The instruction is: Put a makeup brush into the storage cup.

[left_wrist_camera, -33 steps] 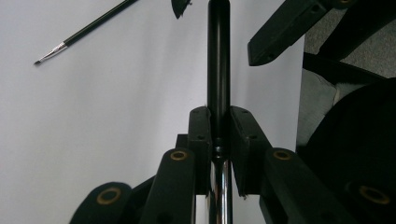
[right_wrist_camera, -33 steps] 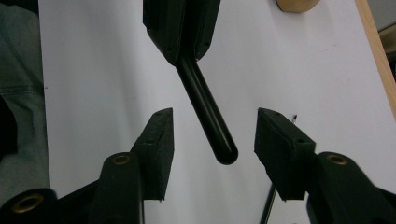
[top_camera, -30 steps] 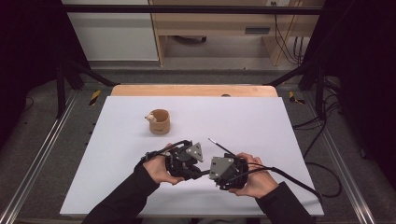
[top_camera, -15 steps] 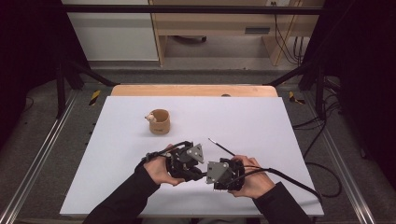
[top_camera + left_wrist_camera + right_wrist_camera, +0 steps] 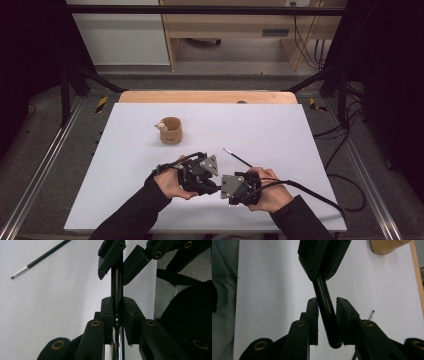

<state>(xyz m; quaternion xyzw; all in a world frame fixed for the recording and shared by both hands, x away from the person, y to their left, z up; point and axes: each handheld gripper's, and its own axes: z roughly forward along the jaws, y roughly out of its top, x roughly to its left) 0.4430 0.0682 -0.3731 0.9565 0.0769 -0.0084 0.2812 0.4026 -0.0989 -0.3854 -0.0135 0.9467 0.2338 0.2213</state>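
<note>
While the white surface lies mostly bare out to its far and side edges, both grippers work close to its near edge. The left gripper has its fingers clamped on a black rod; the right gripper has just been closing its fingers around the rod's other end, steadying it for a two-handed pull or twist. A wooden cup and a thin brush lie clear of them.

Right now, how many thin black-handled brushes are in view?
2. One brush lies loose on the table. The second brush is clamped in the left hand-held gripper; the right hand-held gripper has just been closing its jaws on its end. Its bristles are hidden.
</note>
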